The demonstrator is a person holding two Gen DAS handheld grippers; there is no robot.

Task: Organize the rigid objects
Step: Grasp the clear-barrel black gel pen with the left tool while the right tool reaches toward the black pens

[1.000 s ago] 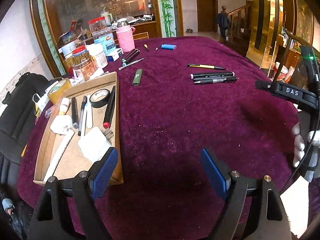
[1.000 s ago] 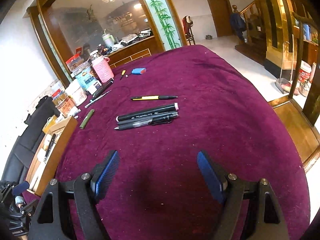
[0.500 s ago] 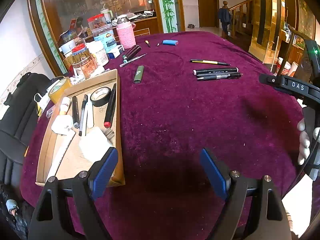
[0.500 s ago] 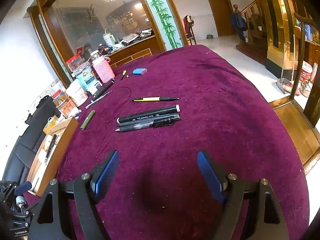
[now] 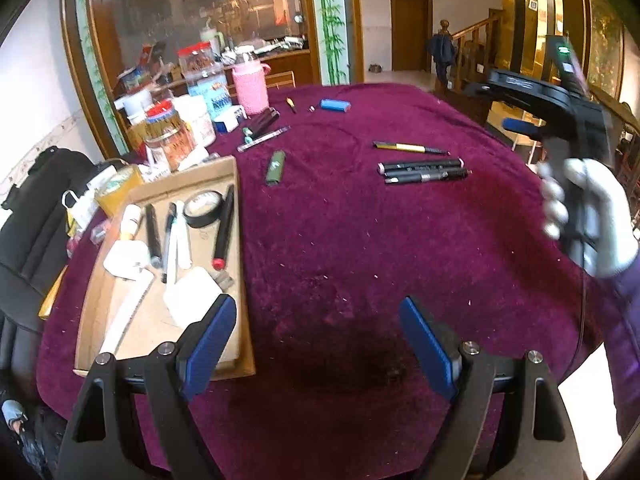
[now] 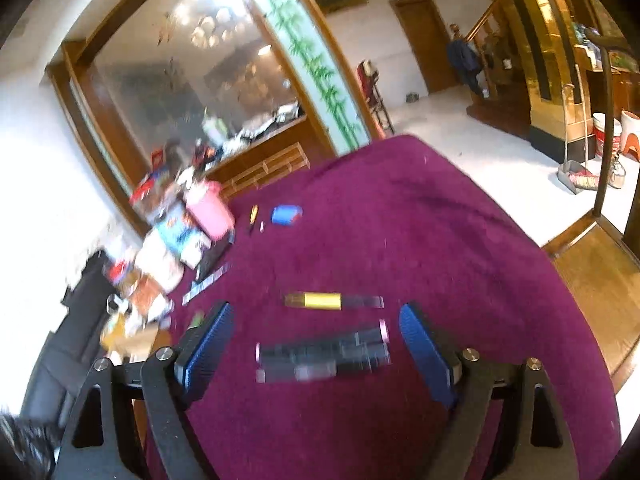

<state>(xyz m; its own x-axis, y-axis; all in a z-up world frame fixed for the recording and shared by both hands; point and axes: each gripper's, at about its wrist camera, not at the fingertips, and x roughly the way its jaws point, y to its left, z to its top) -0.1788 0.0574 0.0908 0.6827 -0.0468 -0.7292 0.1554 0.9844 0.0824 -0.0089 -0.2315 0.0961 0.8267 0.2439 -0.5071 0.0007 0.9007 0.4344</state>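
The right gripper (image 6: 316, 340) has just been opening its jaws, empty, above the black markers (image 6: 324, 354) on the surface (image 5: 360, 240). The left gripper (image 5: 316, 340), released, waits beside the cardboard tray (image 5: 246, 320), probably their destination.

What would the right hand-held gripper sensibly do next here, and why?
Probably lower the right hand-held gripper onto the dark marker pens lying together on the purple cloth. Its jaws have just been opening, stand open with nothing gripped, and the pens sit framed between them, outside the cardboard tray.
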